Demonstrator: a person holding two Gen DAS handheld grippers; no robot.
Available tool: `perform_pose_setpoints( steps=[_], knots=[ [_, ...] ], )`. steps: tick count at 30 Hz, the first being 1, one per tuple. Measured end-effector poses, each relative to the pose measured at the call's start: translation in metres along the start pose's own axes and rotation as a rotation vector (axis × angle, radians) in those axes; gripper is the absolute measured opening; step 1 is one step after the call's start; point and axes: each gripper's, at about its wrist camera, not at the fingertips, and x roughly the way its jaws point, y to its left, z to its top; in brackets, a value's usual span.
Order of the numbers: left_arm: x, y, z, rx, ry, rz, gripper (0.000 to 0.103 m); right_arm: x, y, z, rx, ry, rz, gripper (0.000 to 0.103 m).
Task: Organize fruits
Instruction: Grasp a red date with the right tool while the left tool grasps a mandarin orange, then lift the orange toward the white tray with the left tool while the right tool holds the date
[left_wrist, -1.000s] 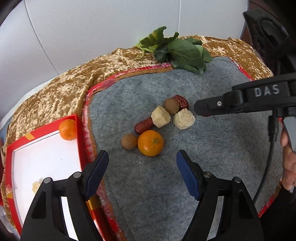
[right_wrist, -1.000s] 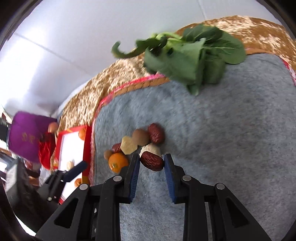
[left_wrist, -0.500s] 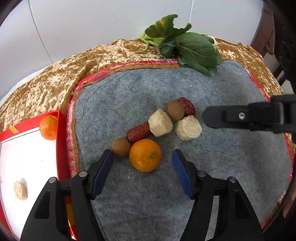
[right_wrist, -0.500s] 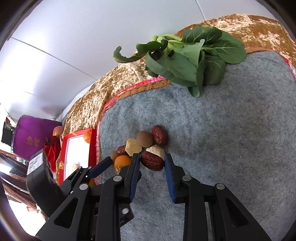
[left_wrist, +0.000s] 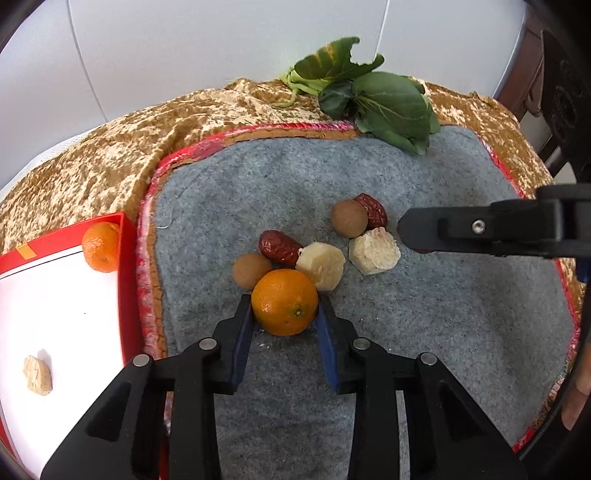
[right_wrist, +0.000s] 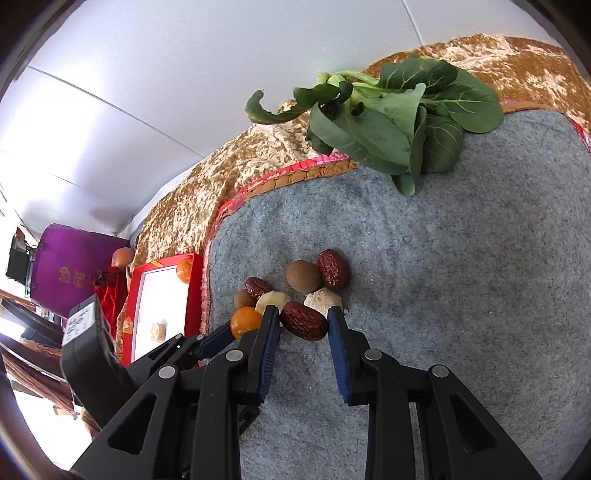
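A grey felt mat (left_wrist: 424, 332) lies over a gold crushed-velvet cloth (left_wrist: 110, 162) before a pale wall. The left gripper (left_wrist: 284, 314) has its jaws closed against both sides of an orange (left_wrist: 284, 301) resting on the mat. The right gripper (right_wrist: 303, 325) is clamped on a red date (right_wrist: 303, 320). At 12 o'clock from the orange sit a pale chunk (left_wrist: 320, 265), a second date (left_wrist: 279, 246) and a brown longan (left_wrist: 251, 269), all touching. At 1 o'clock lie another pale chunk (left_wrist: 373, 250), a longan (left_wrist: 349, 218) and a third date (left_wrist: 371, 210). At 9 o'clock, a red tray (left_wrist: 125, 295) holds a small orange (left_wrist: 99, 246) and a beige piece (left_wrist: 37, 374). Leafy greens (left_wrist: 380, 103) lie at the mat's far edge.
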Motion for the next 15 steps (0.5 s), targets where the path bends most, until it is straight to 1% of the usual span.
perform_pose_setpoints(
  steps=[6,11,15],
  knots=[
    [-0.011,0.007,-0.007,-0.02,0.003,0.009,0.031,0.004,0.007,-0.003,-0.026,0.009,0.002,0.027],
    [-0.029,0.017,-0.014,-0.03,-0.031,0.012,0.031,0.007,0.011,-0.005,-0.044,0.02,0.007,0.027],
    [-0.04,0.029,-0.018,-0.048,-0.051,0.04,0.031,0.011,0.017,-0.007,-0.06,0.024,0.007,0.027]
  ],
)
